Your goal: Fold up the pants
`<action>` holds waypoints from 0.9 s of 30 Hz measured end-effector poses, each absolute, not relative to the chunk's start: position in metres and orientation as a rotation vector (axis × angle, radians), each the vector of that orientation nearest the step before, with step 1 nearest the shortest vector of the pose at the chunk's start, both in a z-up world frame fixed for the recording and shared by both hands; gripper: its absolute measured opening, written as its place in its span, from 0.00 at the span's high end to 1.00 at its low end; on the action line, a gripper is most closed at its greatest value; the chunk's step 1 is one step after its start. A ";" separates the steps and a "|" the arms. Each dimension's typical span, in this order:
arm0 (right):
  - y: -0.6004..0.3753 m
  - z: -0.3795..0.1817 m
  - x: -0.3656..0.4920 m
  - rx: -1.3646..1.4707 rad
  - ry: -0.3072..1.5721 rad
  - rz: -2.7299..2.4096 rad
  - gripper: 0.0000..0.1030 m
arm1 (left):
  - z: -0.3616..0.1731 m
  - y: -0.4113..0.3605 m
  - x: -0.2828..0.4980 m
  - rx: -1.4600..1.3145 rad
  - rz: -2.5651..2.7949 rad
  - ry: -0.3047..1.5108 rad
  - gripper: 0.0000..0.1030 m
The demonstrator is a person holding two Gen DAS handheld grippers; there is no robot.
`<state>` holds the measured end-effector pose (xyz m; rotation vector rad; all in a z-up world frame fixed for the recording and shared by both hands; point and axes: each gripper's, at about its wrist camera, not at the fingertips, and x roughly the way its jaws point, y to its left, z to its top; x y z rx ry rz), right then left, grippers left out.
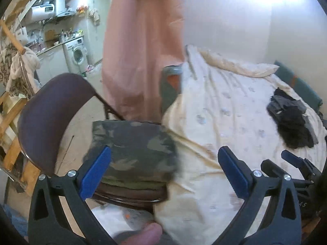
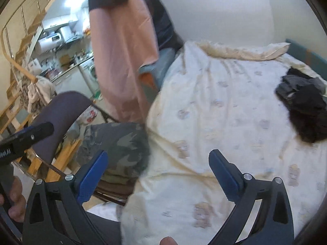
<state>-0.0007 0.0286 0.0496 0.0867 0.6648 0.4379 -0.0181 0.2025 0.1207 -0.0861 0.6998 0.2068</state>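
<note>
While both grippers gape empty: left gripper (image 1: 163, 175), right gripper (image 2: 157, 175) | folded camouflage cotton pants (image 1: 132, 151) on dark-backed chair (image 1: 51, 118) | soft, limp, light; likely pinch stacked edges.

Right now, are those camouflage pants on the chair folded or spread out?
Folded: the camouflage pants sit as a compact stacked bundle on the chair seat, no legs trailing.

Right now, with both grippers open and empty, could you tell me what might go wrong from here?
1. The folded camouflage pants sit on the chair seat at its edge beside the bed; a bump could knock them off or undo the fold.
2. A person in pink trousers stands close behind the chair, so a swing of the left gripper or right gripper could hit them.
3. The dark clothes lie far across the bed, a long reach.
</note>
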 end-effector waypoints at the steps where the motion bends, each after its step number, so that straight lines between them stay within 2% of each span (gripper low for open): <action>1: 0.014 0.053 -0.005 0.094 0.657 0.421 0.02 | 0.120 0.187 -0.020 -0.074 0.197 0.689 0.00; 13: -0.129 0.054 -0.034 0.050 0.577 0.235 0.00 | 0.081 0.039 -0.003 -0.061 0.015 0.649 0.00; 17: -0.158 0.029 -0.034 -0.002 0.567 0.189 0.00 | 0.058 0.018 0.004 -0.102 0.019 0.659 0.00; 23: -0.179 -0.007 -0.026 0.016 0.607 0.145 0.00 | 0.023 -0.013 -0.001 -0.007 -0.008 0.602 0.00; 27: -0.177 -0.009 -0.021 0.016 0.568 0.125 0.00 | 0.007 -0.011 0.000 -0.030 -0.004 0.637 0.00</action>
